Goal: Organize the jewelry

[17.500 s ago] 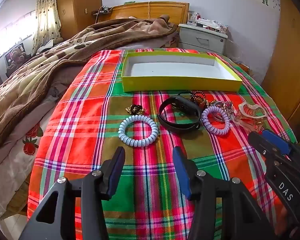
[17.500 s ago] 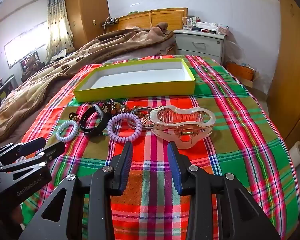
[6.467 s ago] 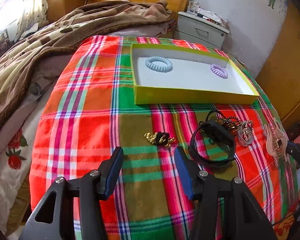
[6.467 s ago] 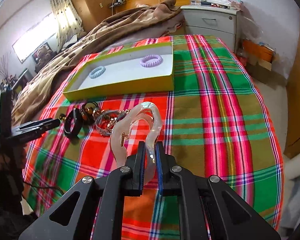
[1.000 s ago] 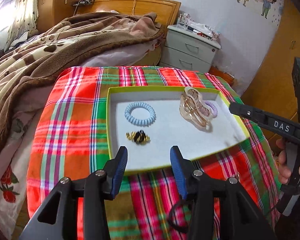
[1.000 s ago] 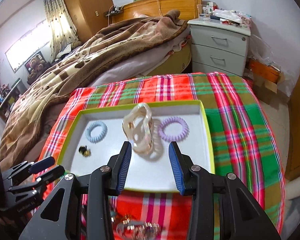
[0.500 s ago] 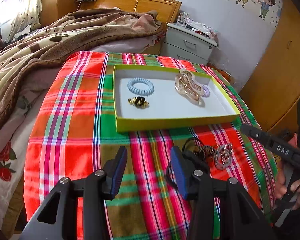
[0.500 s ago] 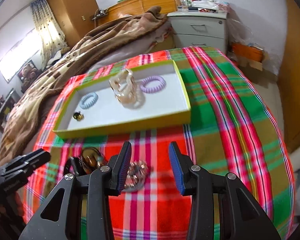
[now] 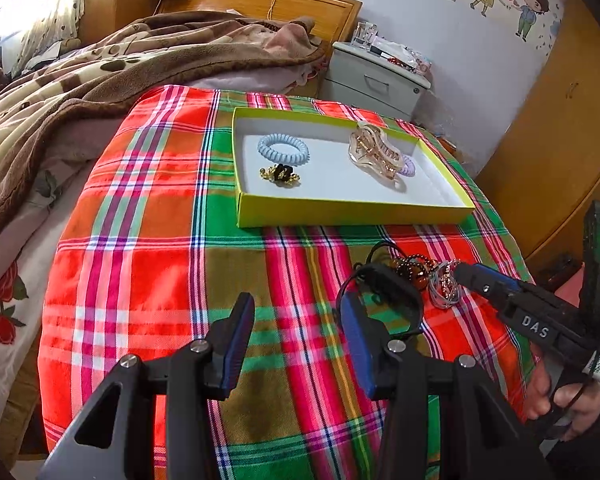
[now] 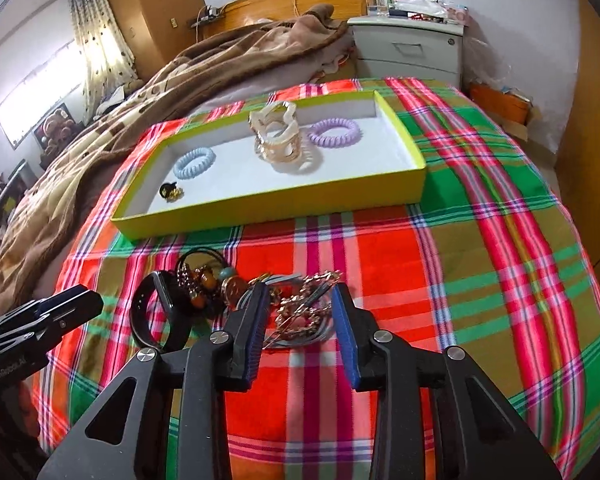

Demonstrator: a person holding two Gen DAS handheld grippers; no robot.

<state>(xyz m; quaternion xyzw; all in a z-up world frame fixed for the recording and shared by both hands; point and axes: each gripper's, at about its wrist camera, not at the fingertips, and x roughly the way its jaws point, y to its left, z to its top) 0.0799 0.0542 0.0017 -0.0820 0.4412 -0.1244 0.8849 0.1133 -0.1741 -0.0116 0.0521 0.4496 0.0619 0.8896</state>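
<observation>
Right wrist view: your right gripper, fingers spread, straddles a tangled chain pile just below the tray; closing may drag neighbouring beads along. Left gripper is open and empty. Inside the tray: claw clip, purple tie, blue tie, brooch.
</observation>
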